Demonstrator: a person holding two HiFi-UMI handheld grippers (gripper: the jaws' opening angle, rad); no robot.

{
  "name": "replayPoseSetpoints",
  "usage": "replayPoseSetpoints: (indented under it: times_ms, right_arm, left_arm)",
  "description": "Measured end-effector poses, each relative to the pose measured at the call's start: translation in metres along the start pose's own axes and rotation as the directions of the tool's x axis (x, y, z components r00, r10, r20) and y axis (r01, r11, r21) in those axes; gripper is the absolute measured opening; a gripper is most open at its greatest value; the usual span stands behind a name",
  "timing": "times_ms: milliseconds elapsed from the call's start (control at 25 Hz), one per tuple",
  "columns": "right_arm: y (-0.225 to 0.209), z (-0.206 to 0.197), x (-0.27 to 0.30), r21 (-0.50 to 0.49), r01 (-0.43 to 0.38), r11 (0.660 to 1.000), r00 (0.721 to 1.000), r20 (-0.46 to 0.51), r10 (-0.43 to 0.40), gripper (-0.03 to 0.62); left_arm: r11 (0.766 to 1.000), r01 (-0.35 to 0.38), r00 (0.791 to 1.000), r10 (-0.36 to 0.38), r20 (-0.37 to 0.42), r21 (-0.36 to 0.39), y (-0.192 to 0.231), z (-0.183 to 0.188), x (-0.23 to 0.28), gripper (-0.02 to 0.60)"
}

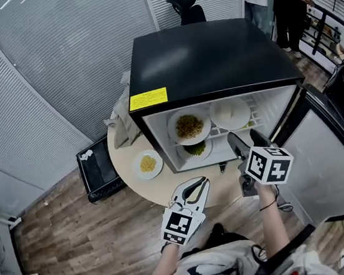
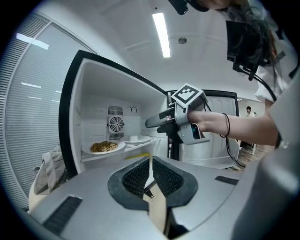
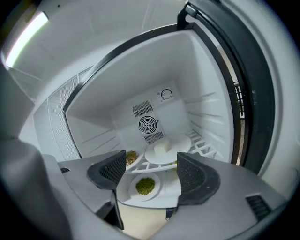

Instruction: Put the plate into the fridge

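I look down on a wooden floor (image 1: 66, 242) with slatted walls at upper left. Left of centre, on the round table (image 1: 164, 194), a plate of yellow food (image 1: 148, 164) sits just beside the open fridge (image 1: 211, 53), outside it. At lower centre my left gripper (image 1: 198, 184) hovers over the table edge, jaws pressed together on nothing. Inside the fridge, a plate of noodles (image 1: 189, 126) and a white plate (image 1: 230, 113) carrying a pale block share the upper shelf; a plate of green food (image 1: 197, 150) lies below. Right of centre, my right gripper (image 1: 246, 138) faces the opening, jaws apart and empty. The door (image 1: 332, 163) stands open at far right.
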State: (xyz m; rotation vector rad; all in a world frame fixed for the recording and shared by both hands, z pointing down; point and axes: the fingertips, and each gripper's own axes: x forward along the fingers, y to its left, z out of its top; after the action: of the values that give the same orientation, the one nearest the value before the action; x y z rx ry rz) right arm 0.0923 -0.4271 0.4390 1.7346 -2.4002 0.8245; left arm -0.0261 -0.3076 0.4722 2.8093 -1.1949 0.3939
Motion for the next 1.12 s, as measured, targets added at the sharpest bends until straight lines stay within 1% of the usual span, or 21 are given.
replayPoseSetpoints:
  times_ms: [240, 320, 360, 400, 480, 680, 800, 920, 1120]
  right_arm:
    - [0.034, -0.023, -0.025, 0.036, -0.064, 0.997, 0.998, -0.014, 0.064, 0.345]
    - [0.044, -0.032, -0.033, 0.055, -0.080, 0.995, 0.997, -0.020, 0.081, 0.333]
    - [0.048, -0.037, -0.038, 0.065, -0.081, 0.995, 0.996, -0.018, 0.082, 0.320]
    - [0.051, -0.041, -0.042, 0.076, -0.076, 0.994, 0.997, -0.013, 0.077, 0.289]
    - [0.054, -0.050, -0.052, 0.095, -0.062, 0.994, 0.998, -0.002, 0.063, 0.189]
    - [0.065, -0.066, -0.077, 0.118, -0.029, 0.993, 0.999, 0.022, 0.027, 0.097]
    - [0.076, -0.082, -0.090, 0.129, -0.030, 0.991, 0.999, 0.020, 0.028, 0.062]
    - [0.089, -0.095, -0.104, 0.130, -0.031, 0.991, 0.999, 0.020, 0.029, 0.041]
    - [0.111, -0.123, -0.130, 0.147, -0.032, 0.989, 0.999, 0.007, 0.031, 0.033]
  left_arm:
    - [1.000, 0.011, 1.000, -0.011, 0.015, 0.004, -0.006, 0.001, -0.018, 0.014]
    - [1.000, 0.015, 1.000, -0.015, 0.019, 0.007, -0.009, 0.001, -0.026, 0.014]
    - [1.000, 0.018, 1.000, -0.018, 0.022, 0.008, -0.010, 0.001, -0.031, 0.014]
    - [1.000, 0.021, 0.999, -0.021, 0.025, 0.010, -0.012, 0.001, -0.035, 0.014]
    - [1.000, 0.026, 0.999, -0.026, 0.030, 0.014, -0.016, 0.001, -0.044, 0.014]
    - [0.999, 0.040, 0.998, -0.041, 0.037, 0.022, -0.026, -0.002, -0.067, 0.014]
    - [0.999, 0.048, 0.998, -0.049, 0.040, 0.023, -0.034, -0.006, -0.083, 0.014]
    - [0.998, 0.054, 0.997, -0.055, 0.045, 0.027, -0.041, -0.009, -0.100, 0.014]
    - [0.998, 0.059, 0.997, -0.061, 0.046, 0.026, -0.054, -0.018, -0.134, 0.014]
